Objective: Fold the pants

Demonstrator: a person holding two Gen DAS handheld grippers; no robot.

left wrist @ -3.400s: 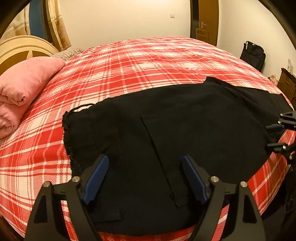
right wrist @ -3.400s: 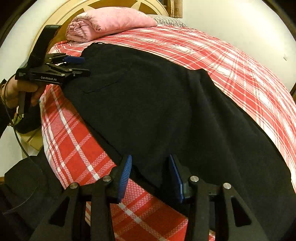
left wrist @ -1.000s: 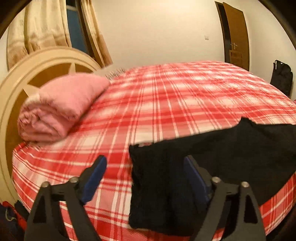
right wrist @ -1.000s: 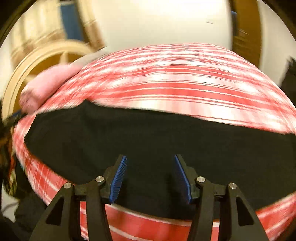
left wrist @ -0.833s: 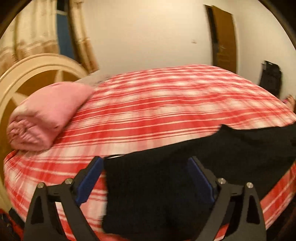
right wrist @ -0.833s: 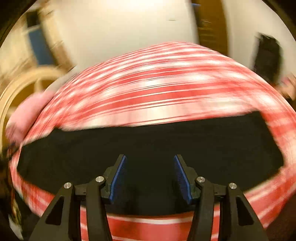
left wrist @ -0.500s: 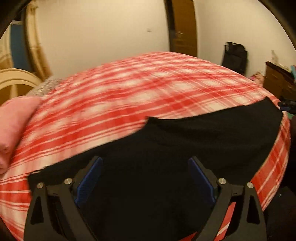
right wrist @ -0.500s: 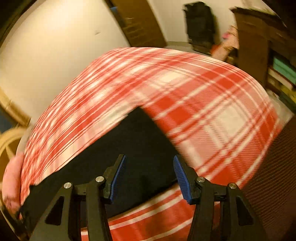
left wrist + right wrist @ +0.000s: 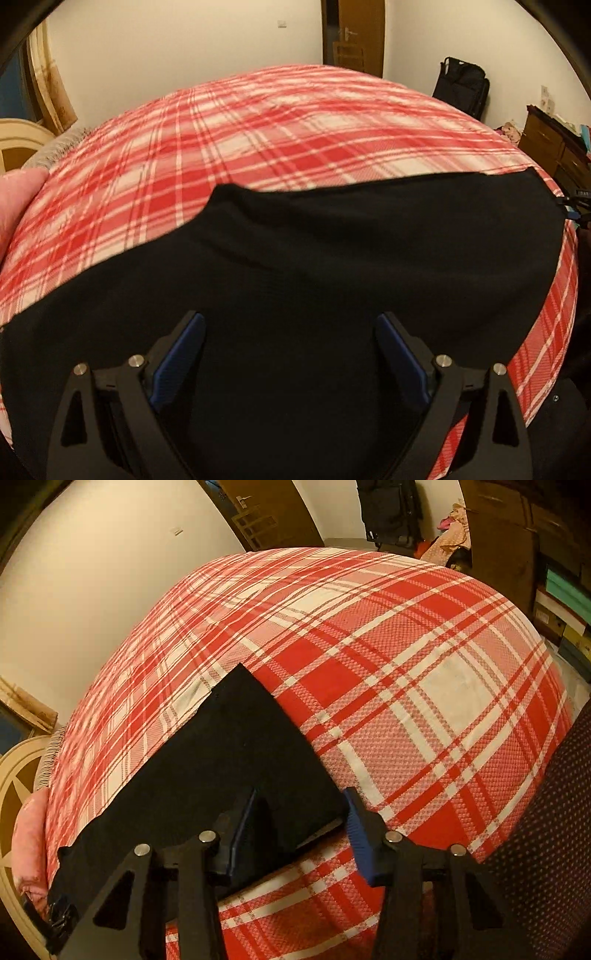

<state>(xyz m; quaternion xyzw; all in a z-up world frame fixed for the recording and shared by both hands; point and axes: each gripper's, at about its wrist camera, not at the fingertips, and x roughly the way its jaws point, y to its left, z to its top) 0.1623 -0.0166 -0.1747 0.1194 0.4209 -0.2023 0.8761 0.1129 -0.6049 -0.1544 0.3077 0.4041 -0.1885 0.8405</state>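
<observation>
With both the left gripper (image 9: 290,354) and right gripper (image 9: 301,825) spread wide, holding nothing, the pants (image 9: 332,266) beneath could bunch if pinched unevenly.

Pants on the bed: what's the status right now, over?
Both grippers open, left gripper over mid pants, right gripper at the leg-end corner. Pants flat on bed. Nothing in the way.

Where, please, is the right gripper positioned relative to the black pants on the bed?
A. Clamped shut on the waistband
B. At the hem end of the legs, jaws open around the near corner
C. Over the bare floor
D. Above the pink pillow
B: in the right wrist view the right gripper has its jaws apart either side of the near corner at the narrow end of the black pants.
</observation>
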